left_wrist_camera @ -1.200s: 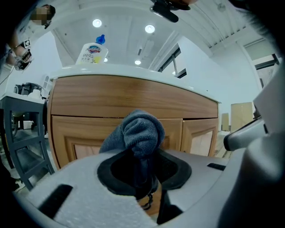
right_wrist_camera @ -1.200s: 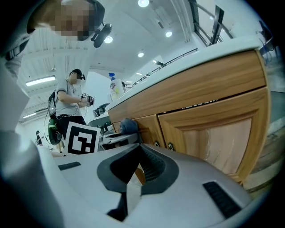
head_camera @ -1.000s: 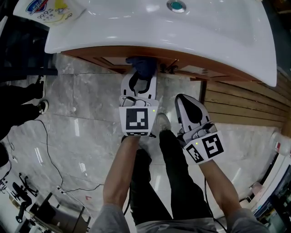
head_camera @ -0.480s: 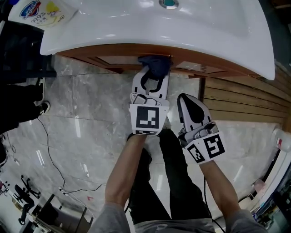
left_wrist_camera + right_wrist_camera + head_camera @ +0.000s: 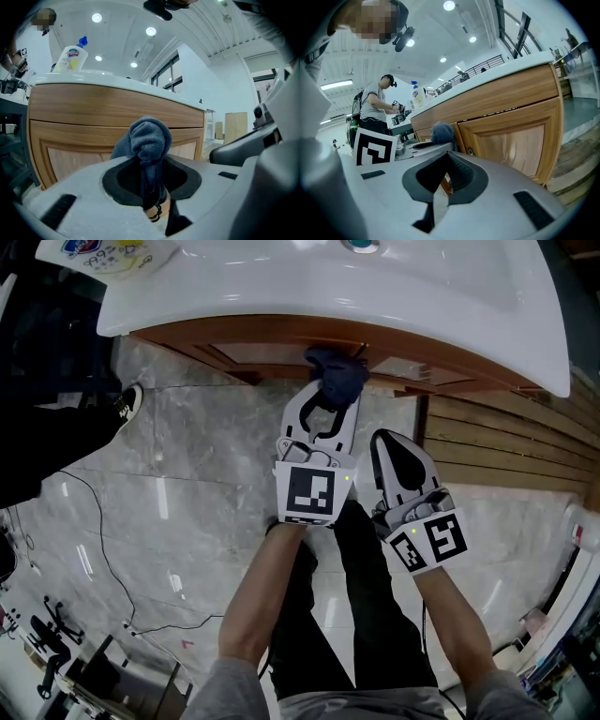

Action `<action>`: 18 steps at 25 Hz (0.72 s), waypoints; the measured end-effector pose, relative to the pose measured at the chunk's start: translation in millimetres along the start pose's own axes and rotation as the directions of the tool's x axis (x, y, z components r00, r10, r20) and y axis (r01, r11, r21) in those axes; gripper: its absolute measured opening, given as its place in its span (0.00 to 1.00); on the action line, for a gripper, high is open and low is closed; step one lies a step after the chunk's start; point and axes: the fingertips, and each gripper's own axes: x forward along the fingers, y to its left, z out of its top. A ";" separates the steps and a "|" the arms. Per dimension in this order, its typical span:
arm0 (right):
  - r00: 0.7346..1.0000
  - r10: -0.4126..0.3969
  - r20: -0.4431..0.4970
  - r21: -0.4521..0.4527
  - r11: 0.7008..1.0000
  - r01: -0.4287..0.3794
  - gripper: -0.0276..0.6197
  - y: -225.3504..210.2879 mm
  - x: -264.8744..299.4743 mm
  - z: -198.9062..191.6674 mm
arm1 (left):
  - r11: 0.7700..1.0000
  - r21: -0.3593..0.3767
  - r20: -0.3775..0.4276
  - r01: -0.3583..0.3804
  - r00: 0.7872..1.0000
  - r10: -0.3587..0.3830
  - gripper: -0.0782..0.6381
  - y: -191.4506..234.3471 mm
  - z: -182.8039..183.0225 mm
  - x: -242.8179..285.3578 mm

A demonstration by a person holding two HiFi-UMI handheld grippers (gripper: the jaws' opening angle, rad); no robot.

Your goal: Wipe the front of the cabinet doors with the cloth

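Observation:
A dark blue cloth [image 5: 337, 374] is bunched against the wooden cabinet front [image 5: 272, 351] under the white sink counter [image 5: 450, 315]. My left gripper [image 5: 330, 397] is shut on the cloth and holds it at the seam between two doors. In the left gripper view the cloth [image 5: 148, 138] sticks up from the left gripper [image 5: 151, 165], with the panelled door [image 5: 79, 140] right behind it. My right gripper [image 5: 401, 457] hangs shut and empty just to the right, away from the cabinet. In the right gripper view, beyond the right gripper [image 5: 442, 183], are the right door [image 5: 515, 140], its knob [image 5: 470, 152] and the cloth [image 5: 442, 131].
A soap bottle [image 5: 70, 58] stands on the counter's left end. A bystander's shoe [image 5: 127, 401] and a cable [image 5: 101, 549] are on the marble floor at left. Wooden slats [image 5: 497, 451] run to the right. Another person [image 5: 375, 108] stands far off.
My left gripper has slid to the right along the cabinet front with the cloth. The right gripper has barely moved. The bystander's shoe has shifted closer at left.

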 end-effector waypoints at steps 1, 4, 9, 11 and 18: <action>1.000 0.003 0.001 0.001 1.000 -0.003 0.06 3.5 0.3 -0.1 | 1.000 -0.002 0.003 -0.004 1.000 0.004 0.25 1.2 1.6 -5.1; 1.000 0.013 0.003 0.002 1.000 -0.013 0.06 15.7 0.7 0.6 | 1.000 0.006 0.009 -0.010 1.000 0.010 0.25 4.3 6.5 -22.4; 1.000 0.024 0.005 0.007 1.000 -0.024 0.06 37.2 -1.5 1.6 | 1.000 0.005 -0.003 -0.029 1.000 0.029 0.25 12.4 7.4 -53.5; 1.000 0.028 0.007 0.010 1.000 -0.028 0.06 46.1 -1.5 1.0 | 0.999 0.009 -0.007 -0.035 0.999 0.035 0.25 16.6 7.4 -64.0; 0.999 0.045 0.003 0.009 0.999 -0.045 0.06 70.9 0.9 -1.9 | 0.998 0.002 -0.006 -0.056 0.998 0.056 0.25 30.1 9.6 -85.8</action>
